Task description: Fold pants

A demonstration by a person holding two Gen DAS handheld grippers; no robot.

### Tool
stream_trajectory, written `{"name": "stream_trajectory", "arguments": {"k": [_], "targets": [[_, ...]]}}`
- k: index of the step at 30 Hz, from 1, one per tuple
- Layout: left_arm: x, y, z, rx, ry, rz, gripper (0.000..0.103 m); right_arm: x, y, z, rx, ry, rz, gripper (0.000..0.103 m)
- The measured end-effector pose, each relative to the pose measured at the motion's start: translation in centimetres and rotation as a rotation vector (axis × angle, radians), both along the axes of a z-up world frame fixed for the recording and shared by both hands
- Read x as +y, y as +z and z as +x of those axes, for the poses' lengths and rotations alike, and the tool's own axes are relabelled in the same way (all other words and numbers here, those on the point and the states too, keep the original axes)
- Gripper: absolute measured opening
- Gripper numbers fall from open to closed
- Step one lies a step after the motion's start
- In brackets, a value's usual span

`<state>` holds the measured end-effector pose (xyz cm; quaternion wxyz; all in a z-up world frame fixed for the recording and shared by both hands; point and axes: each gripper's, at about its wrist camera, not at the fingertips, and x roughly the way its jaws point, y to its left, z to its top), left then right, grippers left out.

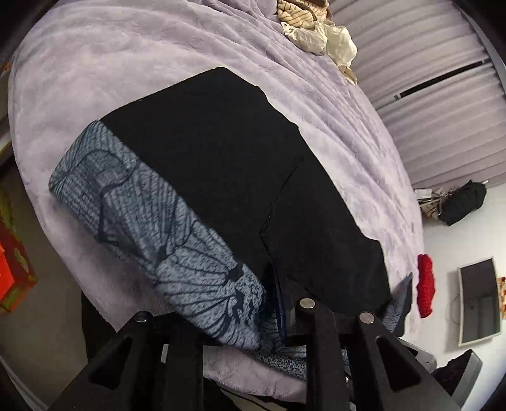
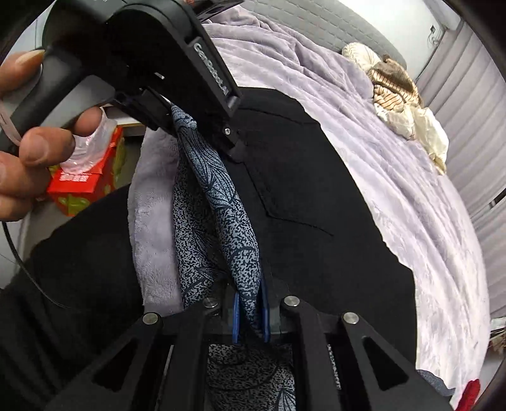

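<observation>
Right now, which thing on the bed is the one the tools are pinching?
Find the big lilac blanket covering the bed. In its middle lie black pants; along their edge runs the blue-grey patterned fabric, pinched by the left tool and the right tool. Its dark leaf-like print sets it apart from the plain black pants.

Pants (image 1: 227,164) lie on blanket (image 1: 95,79) on bed, reaching its near edge. Clothes pile (image 1: 319,28) at far edge, well apart.

left tongs (image 2: 202,126) clamped, right tongs (image 2: 249,313) clamped
</observation>
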<state>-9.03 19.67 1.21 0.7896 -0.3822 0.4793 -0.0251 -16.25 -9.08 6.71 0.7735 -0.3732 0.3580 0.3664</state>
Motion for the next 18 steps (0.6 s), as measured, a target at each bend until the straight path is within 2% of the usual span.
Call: {"name": "stream_trajectory", "arguments": {"k": [2,6,7,8,10,11,13,16,17,18], "targets": [[0.7,0.9,-1.1,-0.013,0.010,0.019,0.023,0.1,0.7,-0.2,-0.025,-0.009,-0.016,0.020],[2.3,3.6,-3.3,-0.061,0.066,0.158,0.023,-1.6,3.5,-0.1,0.009,-0.015,0.057,0.032],[2.5,4.5,-3.6,-0.077,0.088,0.191,0.023,-2.0,4.3,0.5,0.038,-0.038,0.109,0.043],[2.2,5.5,-3.1,-0.098,0.109,0.213,0.023,-2.7,5.1,0.6,0.065,-0.075,0.171,0.062],[1.7,6.7,-2.4,-0.121,0.122,0.253,0.023,-4.4,6.1,1.3,0.098,-0.164,0.269,0.081],[0.9,7.2,-1.5,-0.126,0.102,0.285,0.023,-5.0,6.3,2.4,0.106,-0.210,0.304,0.081],[-0.4,7.0,-0.1,-0.139,0.039,0.277,0.023,-5.4,5.6,4.1,0.109,-0.307,0.319,0.080],[-3.0,4.3,2.4,-0.051,-0.062,0.224,0.023,-4.9,2.2,5.5,0.162,-0.445,0.229,0.080],[-3.9,2.8,2.9,0.003,-0.098,0.230,0.023,-5.1,0.9,5.8,0.206,-0.466,0.198,0.080],[-4.8,1.7,2.9,0.025,-0.116,0.284,0.023,-5.5,0.4,5.7,0.230,-0.478,0.208,0.080]]}}
